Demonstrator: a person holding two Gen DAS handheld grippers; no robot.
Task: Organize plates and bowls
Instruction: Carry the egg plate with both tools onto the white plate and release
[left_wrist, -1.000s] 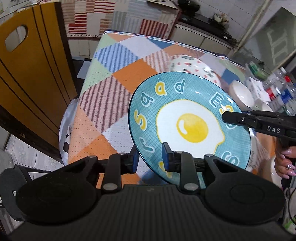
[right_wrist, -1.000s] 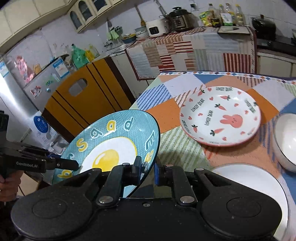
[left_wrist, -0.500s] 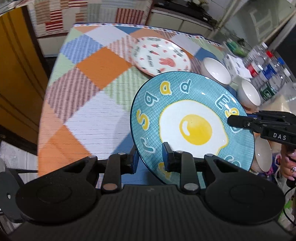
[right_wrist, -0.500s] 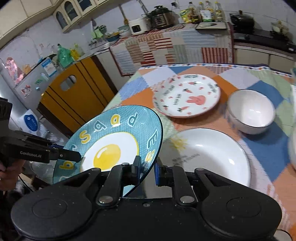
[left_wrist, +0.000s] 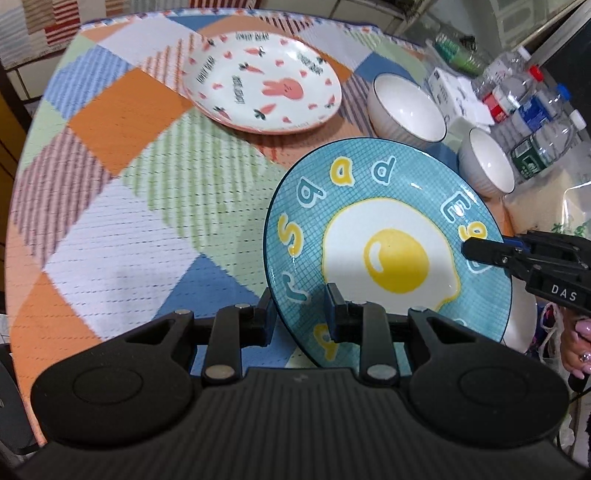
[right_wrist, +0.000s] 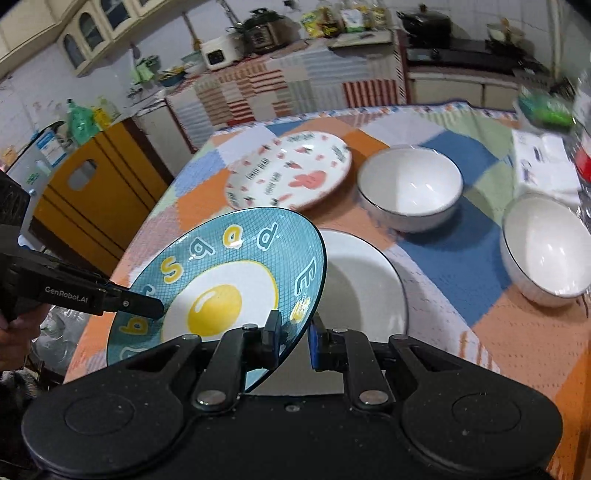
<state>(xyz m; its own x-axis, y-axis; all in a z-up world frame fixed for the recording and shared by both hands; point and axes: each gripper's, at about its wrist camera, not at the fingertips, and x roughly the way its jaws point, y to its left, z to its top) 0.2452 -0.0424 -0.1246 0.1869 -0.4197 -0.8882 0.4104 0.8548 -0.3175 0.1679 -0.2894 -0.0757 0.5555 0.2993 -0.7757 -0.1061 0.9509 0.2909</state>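
Observation:
A blue plate (left_wrist: 388, 229) (right_wrist: 236, 266) with a fried-egg picture and letters hangs tilted above the patchwork table (left_wrist: 110, 221). My left gripper (left_wrist: 299, 314) is shut on its near rim, and it shows in the right wrist view at the plate's left edge (right_wrist: 153, 306). My right gripper (right_wrist: 295, 328) is shut on the opposite rim, and its tip shows in the left wrist view (left_wrist: 476, 254). Partly under the blue plate lies a plain white plate (right_wrist: 362, 280). Behind it sit a rabbit-and-carrot plate (left_wrist: 266, 81) (right_wrist: 291, 170) and two white bowls (right_wrist: 410, 184) (right_wrist: 546, 243).
Water bottles (left_wrist: 532, 110) and a white tissue box (right_wrist: 543, 162) crowd the table's far right edge. A yellow cabinet (right_wrist: 85, 195) stands off the table's left side. A person's hand (left_wrist: 580, 343) grips the right tool.
Both grippers carried the blue plate from beyond the table's edge to above the white plate. The bowls and the bottles came into view, and the grip stayed the same.

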